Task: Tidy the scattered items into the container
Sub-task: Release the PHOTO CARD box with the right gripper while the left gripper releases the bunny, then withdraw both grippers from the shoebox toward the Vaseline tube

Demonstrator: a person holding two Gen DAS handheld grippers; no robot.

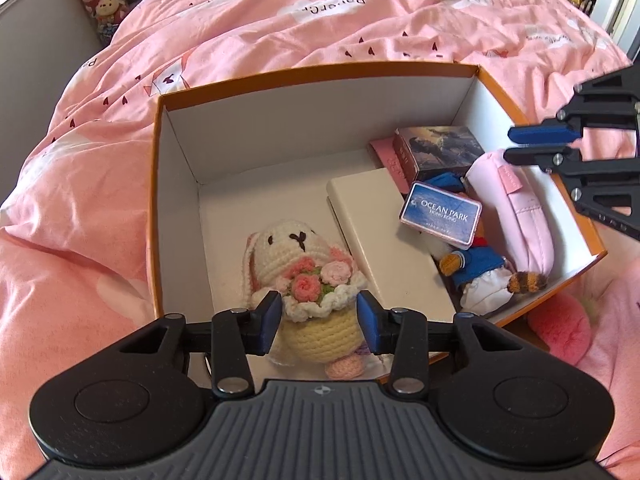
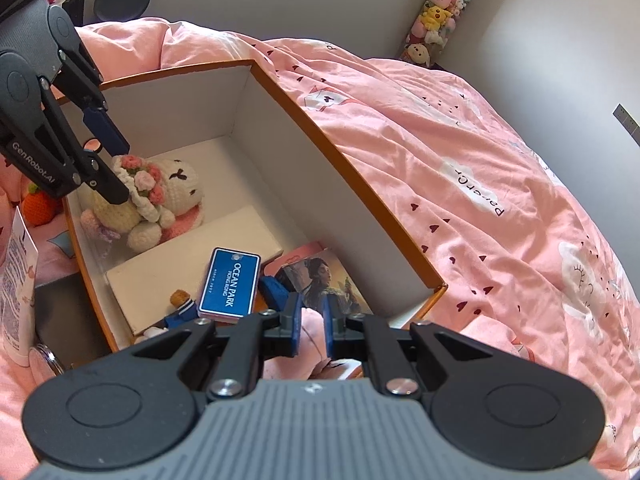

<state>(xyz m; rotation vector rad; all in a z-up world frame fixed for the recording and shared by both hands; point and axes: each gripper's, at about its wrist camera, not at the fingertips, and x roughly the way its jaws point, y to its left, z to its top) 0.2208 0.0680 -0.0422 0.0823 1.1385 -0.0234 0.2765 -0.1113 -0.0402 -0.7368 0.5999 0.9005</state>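
The left gripper [image 1: 318,316] sits nearest the lens in its own view, its blue-padded fingers [image 1: 269,317] standing partly apart on either side of a crocheted bunny [image 1: 298,280]. A gap shows between each pad and the yarn, so nothing is clamped. The bunny, cream with a bouquet of pink knitted roses at its chest, lies on the floor of the box [image 1: 176,184], in the near left part of it. The box is open-topped, orange outside and white inside, and it rests on a pink duvet [image 1: 280,12] printed with small hearts and clouds. Beside the bunny lies a flat white case [image 1: 384,240]. Past that, a blue tin marked Ocean Park [image 1: 440,214] rests tilted on a duck doll in a blue sailor jacket [image 1: 476,272]. A picture box with a dark painted scene [image 1: 440,148] stands toward the far right corner, and a pale pink pouch [image 1: 520,208] lies along the right wall. The right gripper [image 2: 310,326] hovers over that right end of the box, above the pouch, with its fingers drawn close together and only a narrow slot between the pads; nothing sits in that slot. From the right wrist view an orange crocheted item [image 2: 38,210] lies on the duvet outside the box, next to a white bottle [image 2: 16,280].
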